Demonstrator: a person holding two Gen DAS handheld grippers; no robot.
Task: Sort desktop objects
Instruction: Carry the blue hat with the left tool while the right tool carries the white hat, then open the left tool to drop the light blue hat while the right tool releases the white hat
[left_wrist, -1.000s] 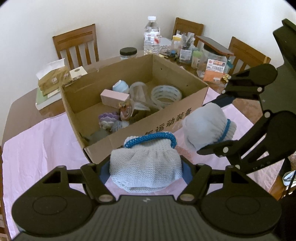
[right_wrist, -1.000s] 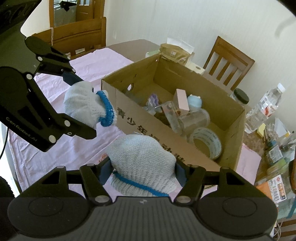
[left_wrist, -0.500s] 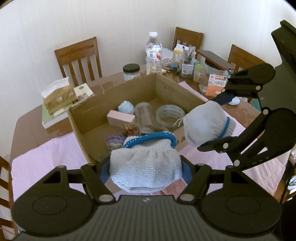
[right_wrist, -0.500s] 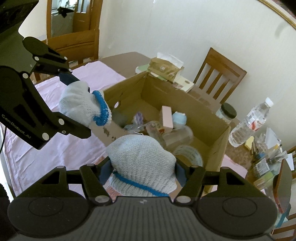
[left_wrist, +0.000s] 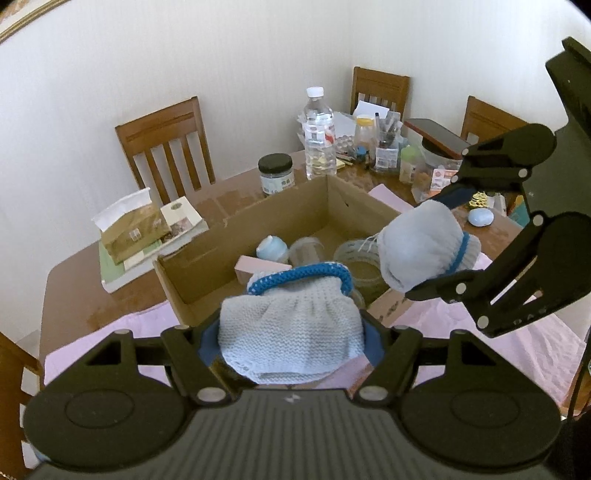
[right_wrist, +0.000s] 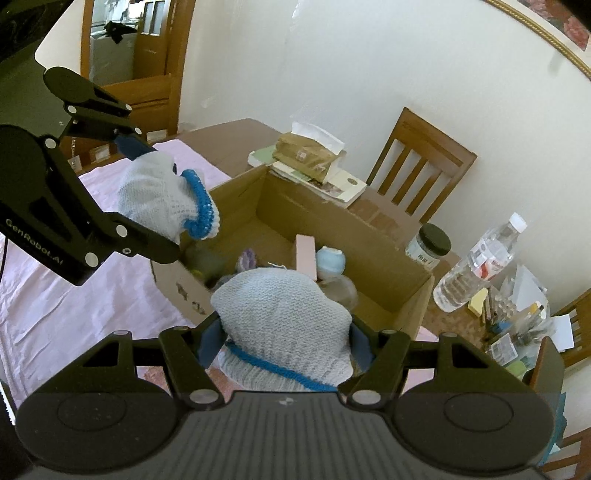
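Each gripper holds a pale blue knitted piece with a bright blue crocheted rim: the left gripper (left_wrist: 291, 332) has its jaws closed on one knitted piece (left_wrist: 291, 321), and the right gripper (right_wrist: 284, 343) has its jaws closed on the other (right_wrist: 280, 317). Both hang in the air above the near edge of the open brown cardboard box (left_wrist: 207, 266), which stands on the brown wooden tabletop (left_wrist: 74, 280) partly covered by a pink cloth (right_wrist: 74, 317). In the box lie a pink rectangular block (left_wrist: 255, 267), a small pale blue jar (left_wrist: 271, 249) and a roll of clear tape (left_wrist: 354, 254). The step in hand looks like carrying both knitted pieces over the box. The next move likely calls for bringing each one above a free patch of the box floor, then widening the jaws so the soft knit drops clear of the wall.
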